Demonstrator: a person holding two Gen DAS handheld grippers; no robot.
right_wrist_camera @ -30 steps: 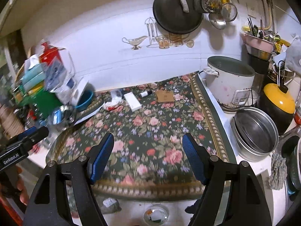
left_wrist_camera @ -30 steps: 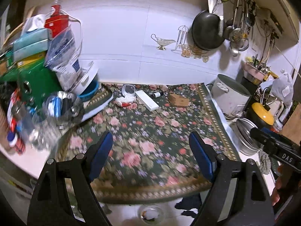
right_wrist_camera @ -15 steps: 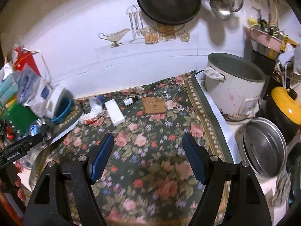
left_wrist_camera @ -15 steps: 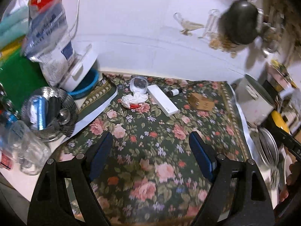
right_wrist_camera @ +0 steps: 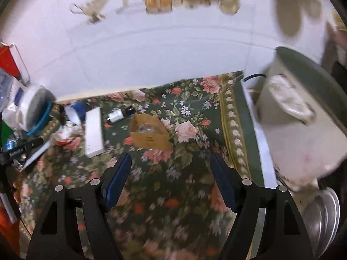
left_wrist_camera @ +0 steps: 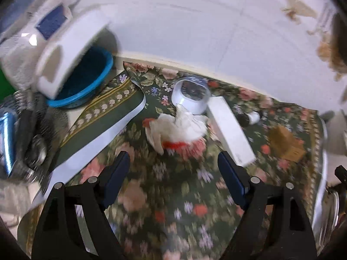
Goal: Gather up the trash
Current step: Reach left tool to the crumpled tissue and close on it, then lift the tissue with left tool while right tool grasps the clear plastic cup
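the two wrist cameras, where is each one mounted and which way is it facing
Left wrist view: sits on the left gripper, tilted down at the crumpled white and red tissue and the clear round plastic tub; its two open blue-padded fingers show.
Right wrist view: sits on the right gripper, tilted down at the flat brown cardboard packet beside the white rice cooker; its open fingers show.
Shared: the floral green mat, the long white box and the packet.
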